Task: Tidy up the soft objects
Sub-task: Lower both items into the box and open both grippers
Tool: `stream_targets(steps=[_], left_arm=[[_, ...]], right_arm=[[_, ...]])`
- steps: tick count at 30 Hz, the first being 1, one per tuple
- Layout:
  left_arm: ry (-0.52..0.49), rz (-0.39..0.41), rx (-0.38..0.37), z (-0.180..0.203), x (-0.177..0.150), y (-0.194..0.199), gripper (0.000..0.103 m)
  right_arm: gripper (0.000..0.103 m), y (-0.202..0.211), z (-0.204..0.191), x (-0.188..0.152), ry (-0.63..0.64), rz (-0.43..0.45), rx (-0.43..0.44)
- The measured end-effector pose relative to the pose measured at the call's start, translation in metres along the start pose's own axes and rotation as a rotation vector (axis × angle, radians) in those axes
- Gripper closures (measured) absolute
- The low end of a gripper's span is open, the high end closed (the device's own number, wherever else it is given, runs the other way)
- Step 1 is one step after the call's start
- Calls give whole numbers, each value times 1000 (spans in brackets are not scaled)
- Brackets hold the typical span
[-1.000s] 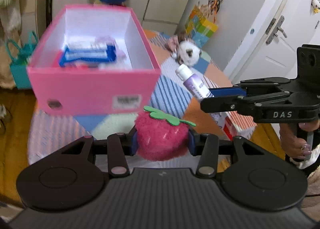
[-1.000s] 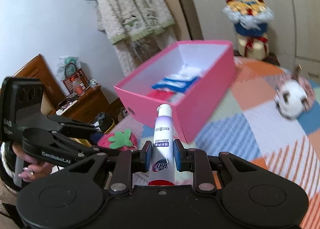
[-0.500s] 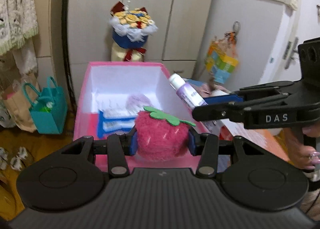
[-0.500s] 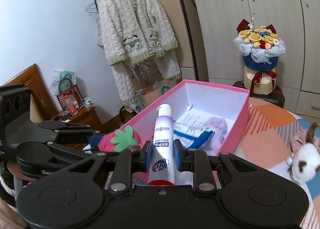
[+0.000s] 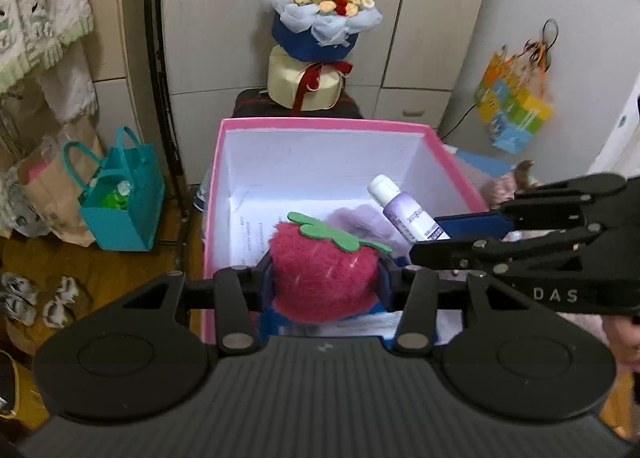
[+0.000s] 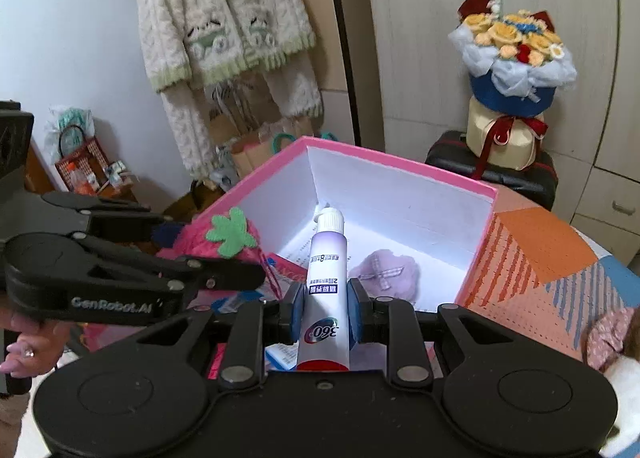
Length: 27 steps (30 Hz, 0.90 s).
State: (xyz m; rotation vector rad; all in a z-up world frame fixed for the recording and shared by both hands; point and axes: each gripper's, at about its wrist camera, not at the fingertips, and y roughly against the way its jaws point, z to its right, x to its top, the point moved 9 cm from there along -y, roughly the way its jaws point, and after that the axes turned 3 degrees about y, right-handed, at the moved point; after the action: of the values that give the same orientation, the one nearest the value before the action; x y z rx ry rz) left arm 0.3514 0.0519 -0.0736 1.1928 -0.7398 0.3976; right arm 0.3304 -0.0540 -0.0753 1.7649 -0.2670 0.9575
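Pink box: open box (image 5: 224,194) with white inner walls; a second ago it was seen from its outer wall, now both cameras look down into it.
Change: both hands have carried their loads across until they hang over the box mouth; the strawberry, a second ago short of the near wall, now sits above the floor of the box.
Left gripper: left gripper (image 5: 325,278) is clamped on the plush strawberry (image 5: 320,270), pads pressing both sides, the fuzz bulging a little between them.
Right gripper: right gripper (image 6: 325,316) is clamped narrow on the tube (image 6: 325,286), cap pointing away into the box.
Strawberry place: held in the air over the near part of the box, not resting on anything I can see.
Tube place: held above the box floor, just beside the strawberry; in the left view the tube (image 5: 404,214) crosses in from the right.
Already inside: a lilac plush (image 6: 386,272) lies on the floor, with blue-and-white packets (image 6: 280,354) under the grippers, partly hidden.
Left outside: a small brown-and-white plush (image 6: 612,354) lies on the patterned cloth (image 6: 540,250) to the right of the box.
Meaning: transport looks done for both items; the next step is likely lowering and letting go.
Risk: the two grippers are close together, so releasing at once could knock one load against the other.
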Motion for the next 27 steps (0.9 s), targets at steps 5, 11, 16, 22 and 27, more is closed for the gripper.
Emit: stream_targets(steps=[5, 11, 16, 22, 27], left_arm=[[-77, -19, 10, 10, 1, -13, 57], [-109, -43, 26, 13, 6, -27, 54], [-118, -41, 28, 15, 5, -20, 27], [-126, 18, 11, 24, 2, 27, 20], [-125, 29, -23, 36, -6, 64, 20]], right_arm=[[75, -25, 10, 4, 14, -52, -6], [75, -45, 25, 9, 77, -98, -57], [62, -34, 29, 15, 45, -42, -26], [58, 11, 26, 7, 41, 31, -3], [54, 62, 27, -12, 42, 79, -18]])
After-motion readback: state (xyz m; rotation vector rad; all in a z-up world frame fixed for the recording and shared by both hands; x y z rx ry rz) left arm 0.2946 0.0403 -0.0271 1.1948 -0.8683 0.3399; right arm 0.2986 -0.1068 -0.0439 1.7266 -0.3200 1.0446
